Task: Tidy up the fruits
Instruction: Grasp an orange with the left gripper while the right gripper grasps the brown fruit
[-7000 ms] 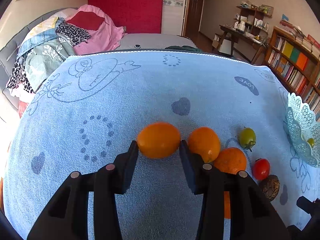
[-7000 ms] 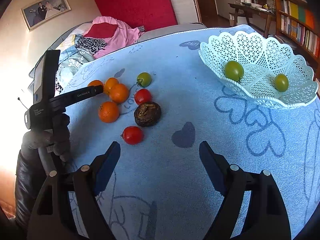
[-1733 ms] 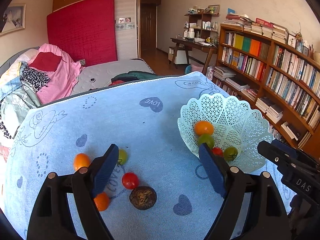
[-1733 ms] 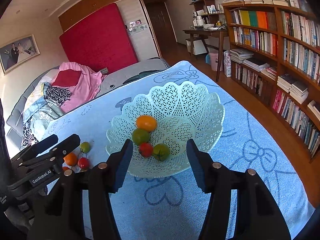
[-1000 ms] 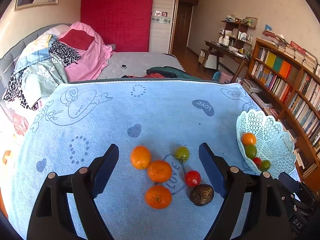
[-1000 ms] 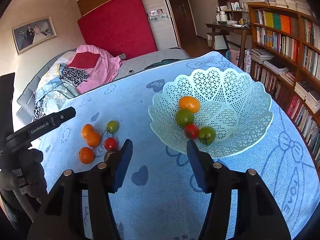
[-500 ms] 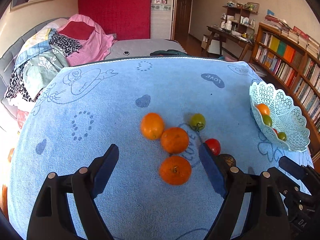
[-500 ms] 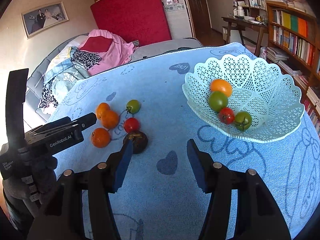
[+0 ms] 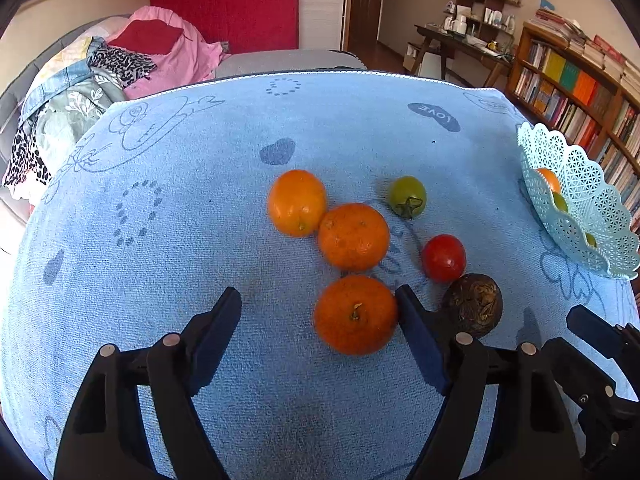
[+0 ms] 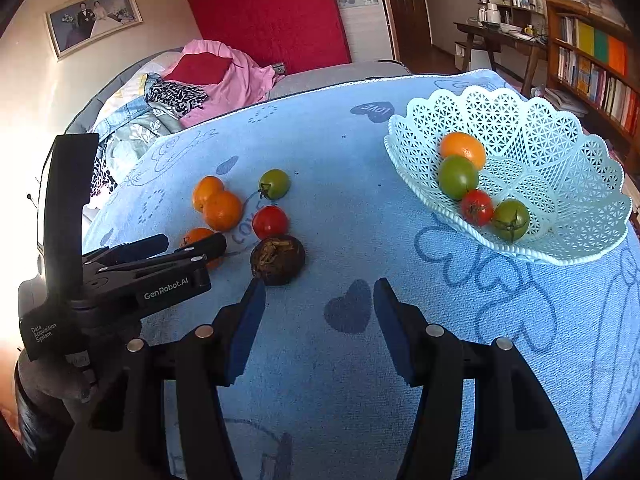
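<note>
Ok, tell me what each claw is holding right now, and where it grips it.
Nothing is held. The left claw is closing around the nearest orange, not yet gripping it. The right claw is open over bare cloth.

The left hand-held gripper (image 9: 318, 320) tilts downward, its jaws closing around an orange (image 9: 355, 314); the right pad sits at the fruit's side while the left pad stands apart. The right hand-held gripper (image 10: 318, 316) also tilts downward, jaws parted with nothing between them. A dark-gloved hand (image 10: 52, 384) grips the left tool's handle.
</note>
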Demonstrator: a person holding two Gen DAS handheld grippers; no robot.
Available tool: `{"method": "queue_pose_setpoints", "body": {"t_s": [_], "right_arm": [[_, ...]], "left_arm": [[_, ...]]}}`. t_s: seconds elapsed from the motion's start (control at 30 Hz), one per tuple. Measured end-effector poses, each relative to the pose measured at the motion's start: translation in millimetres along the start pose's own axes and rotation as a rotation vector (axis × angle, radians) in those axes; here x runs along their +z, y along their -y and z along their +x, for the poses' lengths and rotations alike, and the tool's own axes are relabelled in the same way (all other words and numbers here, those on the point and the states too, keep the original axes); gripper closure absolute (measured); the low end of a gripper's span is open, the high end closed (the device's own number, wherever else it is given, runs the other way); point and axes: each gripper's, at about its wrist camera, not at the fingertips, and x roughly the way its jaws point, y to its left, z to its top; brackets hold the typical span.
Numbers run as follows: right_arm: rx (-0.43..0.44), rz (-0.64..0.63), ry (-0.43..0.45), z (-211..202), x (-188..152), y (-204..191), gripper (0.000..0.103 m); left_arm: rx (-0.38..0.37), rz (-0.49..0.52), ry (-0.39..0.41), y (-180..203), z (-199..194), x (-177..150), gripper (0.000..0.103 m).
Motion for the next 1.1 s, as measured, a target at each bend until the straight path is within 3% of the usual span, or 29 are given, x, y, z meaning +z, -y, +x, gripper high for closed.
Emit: {"method": "queue_pose_setpoints", "body": {"t_s": [0.13, 0.33, 1.1], "right_arm": [[0.001, -0.005, -0.008, 2.6, -0.8, -0.8, 0.045], [0.002, -0.023, -0.023, 7.8, -2.5, -6.3, 0.045], [0.015, -0.109, -0.088, 50.4, 12.4, -36.9, 0.045]], "left_arm": [[-0.014, 0.016, 0.002, 3.2, 0.5, -2.0, 0.035], [-0.087, 0.036, 0.001, 7.0, 0.6, -3.8, 0.063], [-0.066, -0.035, 0.063, -14.4, -25.5, 8.1, 0.063]]}}
